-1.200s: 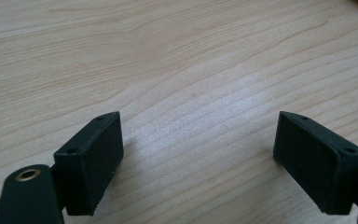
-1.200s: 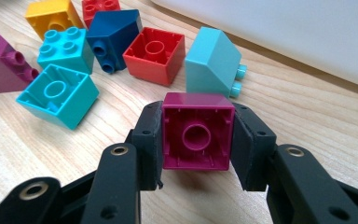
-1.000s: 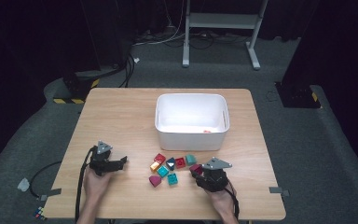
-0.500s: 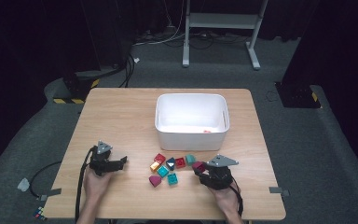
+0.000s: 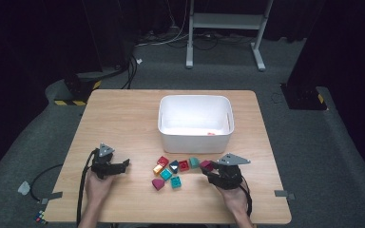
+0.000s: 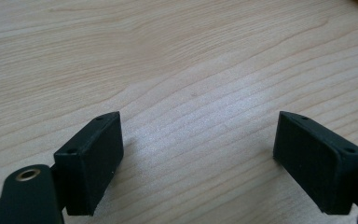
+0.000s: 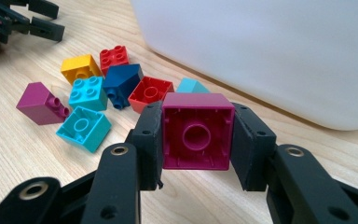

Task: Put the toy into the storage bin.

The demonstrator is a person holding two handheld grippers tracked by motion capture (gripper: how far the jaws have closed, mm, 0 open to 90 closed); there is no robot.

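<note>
1. High view: the right gripper (image 5: 208, 167) pinches a magenta brick (image 7: 196, 130) just in front of the bin (image 5: 171, 130).
2. One small piece (image 5: 211, 134) lies inside the bin; eight bricks (image 5: 173, 171) remain before it.
3. The left gripper (image 5: 123, 164) rests spread, empty, well left of the bin.

A lab or studio recording space is suggested by black curtains (image 5: 38, 38), grey carpet (image 5: 313, 156), loose cables (image 5: 171, 40), a white metal stand (image 5: 228, 28), and hazard-striped tape (image 5: 71, 102) beside a lone wooden table (image 5: 123, 123).
</note>
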